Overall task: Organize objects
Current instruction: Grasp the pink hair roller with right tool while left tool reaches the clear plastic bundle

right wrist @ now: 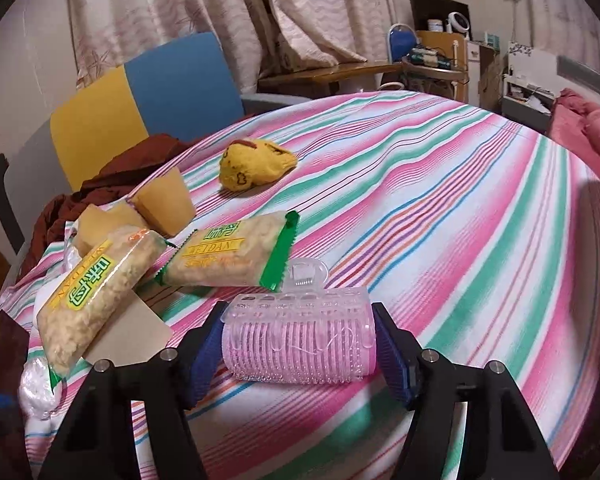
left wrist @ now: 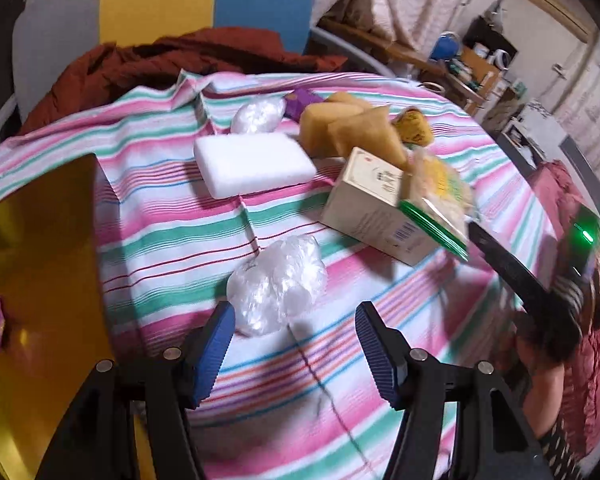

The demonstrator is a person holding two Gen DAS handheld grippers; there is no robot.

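right tool: [right wrist: 300, 344] clamped across the ends of a pink hair roller [right wrist: 300, 344], which sits crosswise between the blue pads, low over the striped cloth, so I'd guess it's the item being sorted right now.

left tool: [left wrist: 296, 344] spread wide with nothing in it, hanging over the tabletop [left wrist: 380, 380] just behind a crumpled clear plastic bag [left wrist: 278, 282]. Looks lined up for that bag next.

gold box: [left wrist: 40, 280] off to the left edge, something purple inside. Probably the drop spot, hard to be sure with this blur.

clutter: white foam block [left wrist: 254, 164], yellow sponges [left wrist: 340, 128], a cream carton [left wrist: 374, 208], two snack packets [right wrist: 228, 256], a yellow knit toy [right wrist: 254, 164].

in the way: the packets lie just ahead of the roller, one leaning on the carton, so swinging left could clip them.
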